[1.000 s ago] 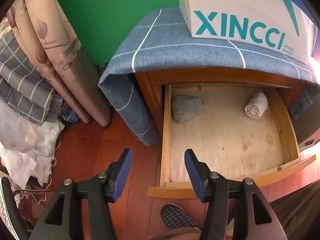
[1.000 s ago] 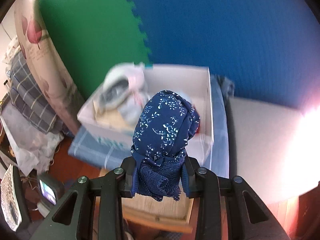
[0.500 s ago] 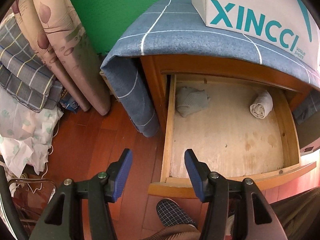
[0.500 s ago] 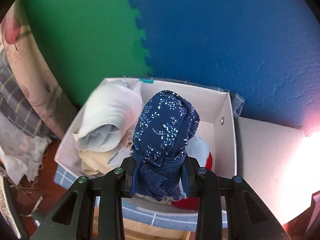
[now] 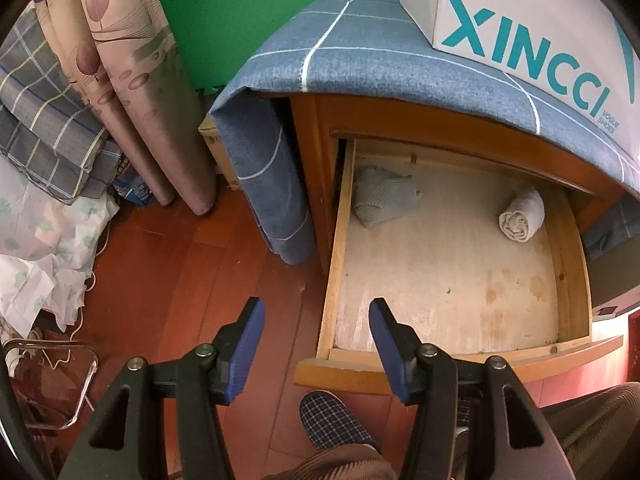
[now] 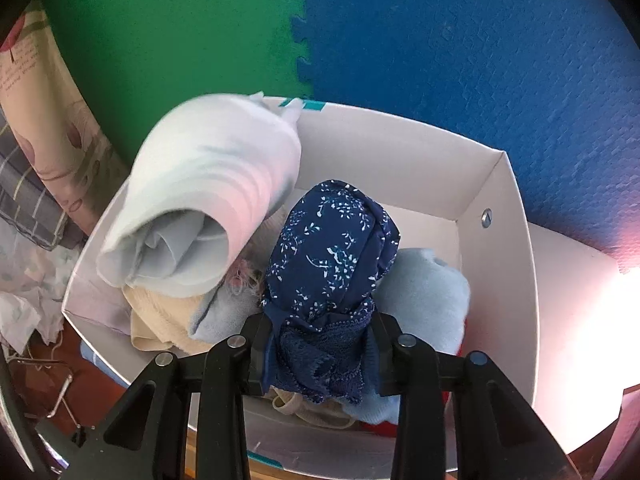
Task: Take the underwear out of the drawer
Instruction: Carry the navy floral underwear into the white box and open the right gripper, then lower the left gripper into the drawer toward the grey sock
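Note:
My right gripper (image 6: 320, 344) is shut on rolled navy floral underwear (image 6: 332, 248) and holds it just above the open white shoebox (image 6: 496, 184), which holds several rolled garments, among them a pale roll (image 6: 200, 200). In the left wrist view the wooden drawer (image 5: 336, 240) stands open with a grey bundle (image 5: 382, 196) at its back left and a cream roll (image 5: 520, 220) at its back right. My left gripper (image 5: 316, 340) is open and empty, above the drawer's front left corner.
The white XINCCI shoebox (image 5: 520, 24) stands on the blue checked cloth (image 5: 360, 48) covering the cabinet. Rolled fabrics (image 5: 132, 80) and folded bedding (image 5: 44, 120) lean at the left. A slippered foot (image 5: 332, 420) is by the drawer front on the wooden floor.
My right gripper has carried the navy underwear closer and lower over the shoebox. The left wrist view has shifted, so the drawer sits further right in it.

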`<state>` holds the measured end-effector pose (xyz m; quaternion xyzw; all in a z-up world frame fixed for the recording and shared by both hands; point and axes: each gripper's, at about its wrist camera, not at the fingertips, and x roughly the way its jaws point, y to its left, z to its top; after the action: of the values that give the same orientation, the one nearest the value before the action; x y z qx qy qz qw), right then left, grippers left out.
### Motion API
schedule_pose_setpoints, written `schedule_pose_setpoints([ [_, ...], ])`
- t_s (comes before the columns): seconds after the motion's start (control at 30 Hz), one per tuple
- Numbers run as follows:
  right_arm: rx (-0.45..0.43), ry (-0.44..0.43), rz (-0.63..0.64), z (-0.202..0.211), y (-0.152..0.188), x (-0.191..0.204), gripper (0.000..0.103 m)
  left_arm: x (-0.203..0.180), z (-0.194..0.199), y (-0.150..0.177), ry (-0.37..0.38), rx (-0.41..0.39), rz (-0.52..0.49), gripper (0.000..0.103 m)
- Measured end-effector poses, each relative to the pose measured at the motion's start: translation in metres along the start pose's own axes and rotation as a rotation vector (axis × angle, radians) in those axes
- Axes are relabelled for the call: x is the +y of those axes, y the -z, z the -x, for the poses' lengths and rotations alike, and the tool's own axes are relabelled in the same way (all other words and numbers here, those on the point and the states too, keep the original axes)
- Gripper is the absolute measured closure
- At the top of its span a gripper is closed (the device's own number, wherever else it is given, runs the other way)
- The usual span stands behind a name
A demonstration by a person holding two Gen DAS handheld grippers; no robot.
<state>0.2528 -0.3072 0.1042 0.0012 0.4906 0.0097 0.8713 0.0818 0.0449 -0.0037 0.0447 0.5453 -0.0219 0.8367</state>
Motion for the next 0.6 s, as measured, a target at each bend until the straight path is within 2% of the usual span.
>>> schedule_pose_setpoints([
  [0.07, -0.011, 0.008, 0.000, 0.003, 0.002, 0.000, 0.066, 0.000, -0.001, 0.000, 0.001, 0.001, -0.002, 0.048],
  [0.13, -0.022, 0.008, -0.017, 0.006, 0.001, -0.001, 0.055, 0.000, -0.002, -0.001, 0.003, 0.005, -0.002, 0.048],
  [0.3, -0.067, 0.016, -0.015, 0.025, 0.005, -0.004, 0.038, 0.000, -0.003, -0.001, 0.002, 0.010, 0.001, 0.048],
  [0.4, -0.089, 0.013, -0.002, 0.039, 0.007, -0.003, 0.036, 0.000, -0.002, -0.001, 0.001, 0.010, 0.002, 0.048],
  [0.6, -0.166, -0.019, -0.020, 0.081, 0.031, -0.007, 0.026, -0.001, -0.002, 0.001, -0.005, 0.007, 0.004, 0.048],
])
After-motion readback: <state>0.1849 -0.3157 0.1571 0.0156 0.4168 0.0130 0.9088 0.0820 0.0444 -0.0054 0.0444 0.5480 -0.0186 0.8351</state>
